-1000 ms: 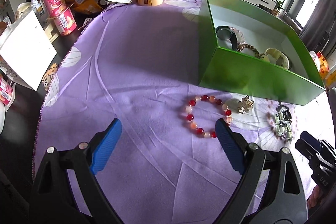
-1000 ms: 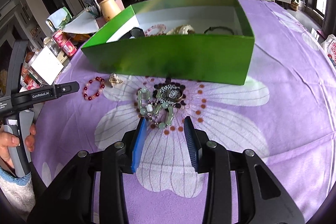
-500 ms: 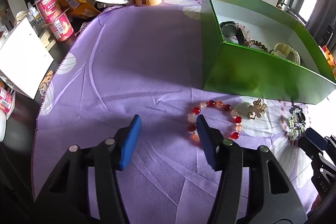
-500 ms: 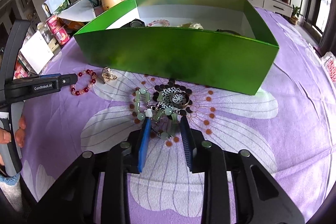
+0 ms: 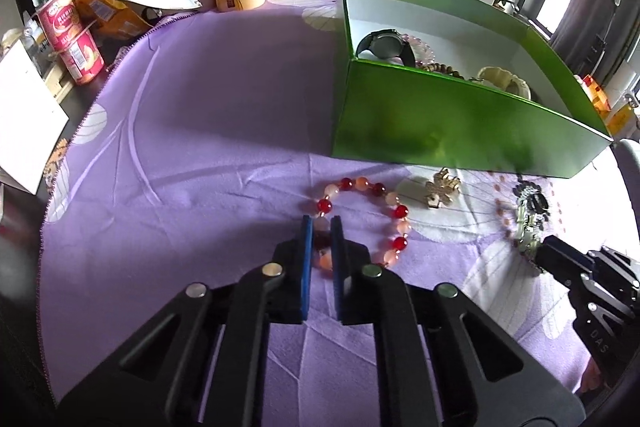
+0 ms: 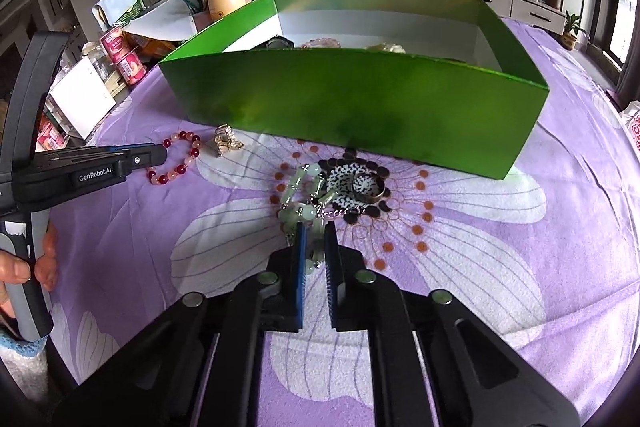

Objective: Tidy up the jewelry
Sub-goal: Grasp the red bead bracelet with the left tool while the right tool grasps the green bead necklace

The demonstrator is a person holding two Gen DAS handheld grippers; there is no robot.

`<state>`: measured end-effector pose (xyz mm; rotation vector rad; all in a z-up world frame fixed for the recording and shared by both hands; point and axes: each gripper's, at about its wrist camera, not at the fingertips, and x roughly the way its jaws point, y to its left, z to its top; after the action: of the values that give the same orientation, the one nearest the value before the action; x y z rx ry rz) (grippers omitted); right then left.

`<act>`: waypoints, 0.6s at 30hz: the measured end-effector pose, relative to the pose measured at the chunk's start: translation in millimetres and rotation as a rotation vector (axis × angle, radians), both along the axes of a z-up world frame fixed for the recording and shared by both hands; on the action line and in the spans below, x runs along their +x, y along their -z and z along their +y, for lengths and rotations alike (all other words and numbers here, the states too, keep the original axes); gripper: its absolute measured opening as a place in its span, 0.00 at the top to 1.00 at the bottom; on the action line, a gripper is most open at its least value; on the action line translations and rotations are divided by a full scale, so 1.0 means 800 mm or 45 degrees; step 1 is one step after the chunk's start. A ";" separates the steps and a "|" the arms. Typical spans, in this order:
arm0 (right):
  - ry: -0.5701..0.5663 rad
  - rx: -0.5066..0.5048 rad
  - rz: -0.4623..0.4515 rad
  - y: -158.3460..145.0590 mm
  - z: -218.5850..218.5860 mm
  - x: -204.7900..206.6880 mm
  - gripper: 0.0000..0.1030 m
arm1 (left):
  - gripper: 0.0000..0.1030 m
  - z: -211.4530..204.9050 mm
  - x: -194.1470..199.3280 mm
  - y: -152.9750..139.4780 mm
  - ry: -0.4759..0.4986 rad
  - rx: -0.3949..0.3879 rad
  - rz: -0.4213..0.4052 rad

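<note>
Jewelry, sorted and unsorted — status entry. Green box (image 5: 460, 123) on purple floral cloth (image 5: 200, 107) holds items already stowed: black watch (image 5: 386, 43), pale pink bead strand (image 5: 420, 47), brown bead strand (image 5: 440, 69), cream bangle (image 5: 506, 81). Outside the box, on the cloth near its front wall: red-and-peach bead bracelet (image 5: 384, 215), gold brooch (image 5: 442, 187), jade-green necklace (image 6: 304, 199), ring (image 6: 366, 187). Left gripper (image 5: 320, 223) narrowed onto the near beads of the bracelet, apparently pinching them. Right gripper (image 6: 314, 231) likewise closed narrow on the necklace's near end. Judgement — roughly half done; four pieces remain, two in grasp and not yet lifted.
</note>
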<state>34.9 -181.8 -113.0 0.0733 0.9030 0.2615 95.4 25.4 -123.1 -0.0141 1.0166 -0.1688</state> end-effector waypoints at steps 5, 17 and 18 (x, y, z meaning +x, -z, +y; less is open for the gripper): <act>-0.010 -0.021 0.000 0.000 0.003 0.001 0.91 | 0.93 0.002 -0.002 0.000 0.016 -0.037 0.012; -0.073 -0.209 -0.060 0.000 0.035 0.008 0.95 | 0.93 -0.003 0.000 0.000 0.038 -0.006 -0.017; -0.078 -0.202 -0.066 0.000 0.035 0.006 0.95 | 0.93 -0.001 0.001 0.000 0.030 -0.020 -0.011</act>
<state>39.5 -153.8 -112.7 -0.1080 0.8725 0.2468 96.0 24.2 -122.9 -0.0158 1.0071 -0.1984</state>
